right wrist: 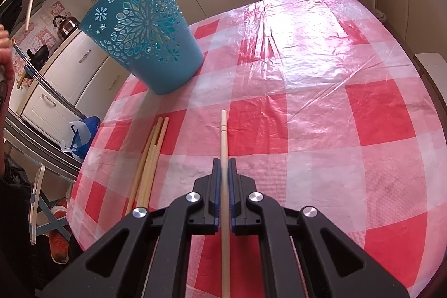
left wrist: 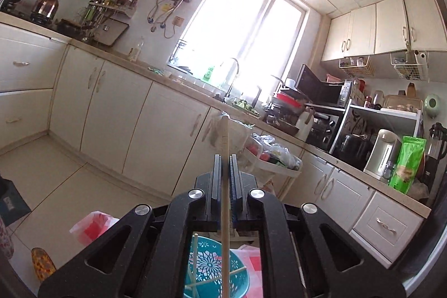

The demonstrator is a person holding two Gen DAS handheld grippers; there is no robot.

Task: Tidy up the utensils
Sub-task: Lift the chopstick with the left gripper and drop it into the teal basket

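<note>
The right gripper [right wrist: 223, 162] clamps one chopstick [right wrist: 223, 136] above the checked tablecloth [right wrist: 321, 102]; three loose chopsticks [right wrist: 149, 158] lie nearer the blue basket [right wrist: 145, 32]. The left gripper [left wrist: 224, 159] pinches another chopstick [left wrist: 225, 141] above that basket [left wrist: 206, 270]; no writing is legible

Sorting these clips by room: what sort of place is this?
A home kitchen, most likely: a kettle on the stove, a sink faucet under the window, and a checked tablecloth covering the table.
</note>
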